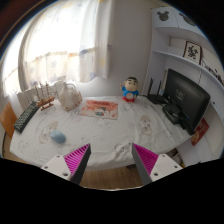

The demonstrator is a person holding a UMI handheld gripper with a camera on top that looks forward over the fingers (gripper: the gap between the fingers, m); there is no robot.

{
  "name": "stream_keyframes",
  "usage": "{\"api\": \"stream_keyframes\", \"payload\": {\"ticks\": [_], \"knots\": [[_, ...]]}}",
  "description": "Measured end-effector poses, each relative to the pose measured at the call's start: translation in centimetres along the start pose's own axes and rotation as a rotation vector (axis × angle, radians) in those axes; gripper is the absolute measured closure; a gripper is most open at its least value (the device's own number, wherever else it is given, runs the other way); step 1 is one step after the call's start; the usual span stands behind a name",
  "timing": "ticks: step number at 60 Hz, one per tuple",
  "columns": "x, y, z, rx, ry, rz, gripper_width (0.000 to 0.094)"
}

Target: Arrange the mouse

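My gripper (110, 152) is open and empty, its two magenta pads spread wide above the near edge of a table with a white cloth (105, 135). A small bluish rounded object (57, 137), possibly the mouse, lies on the cloth beyond the left finger, well apart from it. A flat red-and-white mat or book (100, 108) lies in the middle of the table, farther ahead. Nothing stands between the fingers.
A black monitor (187, 97) stands at the right of the table. A blue-and-white toy figure (130, 90) stands at the back. A rounded pale object (68, 95) and a small rack (40, 100) stand at the back left. Wall shelves (185, 50) hang at the right.
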State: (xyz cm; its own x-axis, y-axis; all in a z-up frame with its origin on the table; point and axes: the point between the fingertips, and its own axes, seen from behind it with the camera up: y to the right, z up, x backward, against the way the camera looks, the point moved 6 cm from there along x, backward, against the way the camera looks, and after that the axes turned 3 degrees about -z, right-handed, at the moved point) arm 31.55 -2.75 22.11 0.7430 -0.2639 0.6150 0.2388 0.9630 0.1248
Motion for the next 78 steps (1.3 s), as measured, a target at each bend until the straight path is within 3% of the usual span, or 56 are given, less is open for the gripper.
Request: {"api": "stream_keyframes", "payload": {"ticks": [14,45,78], "knots": [[0.2,-4.7,-0.5,0.011,0.019,0.015,0.0086],[1.7,-20.1,-4.5,0.062,0.100,0.191,0.0085],[-11.5,-26.1,-5.7,0.093,0.139,0.218,0.0088]]}}
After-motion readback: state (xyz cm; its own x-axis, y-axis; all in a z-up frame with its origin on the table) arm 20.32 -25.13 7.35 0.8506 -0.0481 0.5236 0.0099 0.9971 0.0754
